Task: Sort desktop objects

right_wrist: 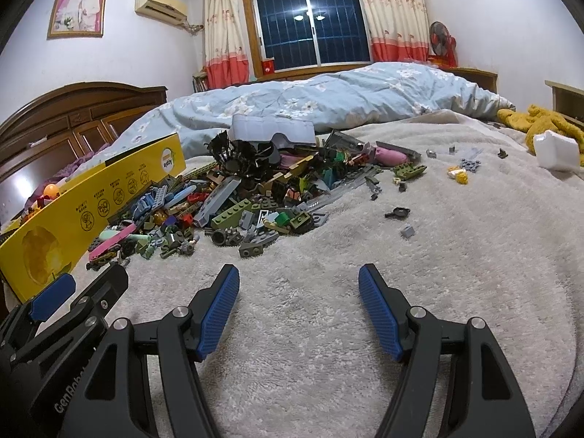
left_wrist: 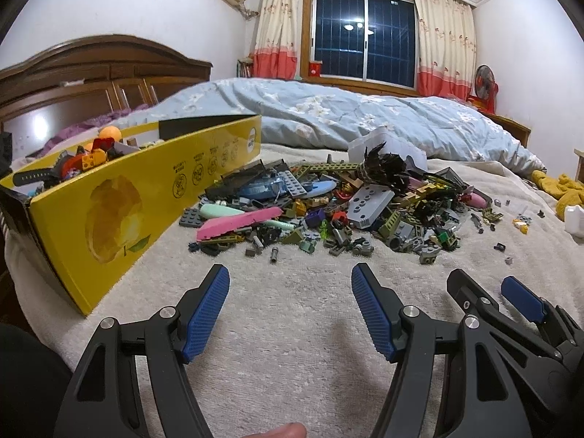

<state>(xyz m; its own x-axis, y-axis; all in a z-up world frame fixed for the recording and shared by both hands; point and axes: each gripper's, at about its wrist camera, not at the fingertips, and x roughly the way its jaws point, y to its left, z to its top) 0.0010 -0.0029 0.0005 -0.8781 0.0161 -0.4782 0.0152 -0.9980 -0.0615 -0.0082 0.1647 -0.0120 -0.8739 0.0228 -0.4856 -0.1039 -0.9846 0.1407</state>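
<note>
A heap of small building bricks [left_wrist: 328, 204] in grey, olive, blue and pink lies on the cream blanket, also seen in the right wrist view as the same brick heap [right_wrist: 255, 197]. To its left stands a long yellow box [left_wrist: 120, 204] with several toys inside; the yellow box [right_wrist: 91, 204] shows at the left of the right view too. My left gripper [left_wrist: 290, 281] is open over bare blanket, short of the heap. My right gripper [right_wrist: 299, 281] is open beside it, with nothing between its fingers.
A cream blanket [right_wrist: 438, 255] covers the bed, with stray bricks [right_wrist: 398, 213] scattered to the right. A blue floral duvet [left_wrist: 346, 116] lies bunched behind the heap. A white container [right_wrist: 556, 151] and yellow cloth [right_wrist: 540, 120] sit at far right. A wooden headboard [left_wrist: 91, 69] stands left.
</note>
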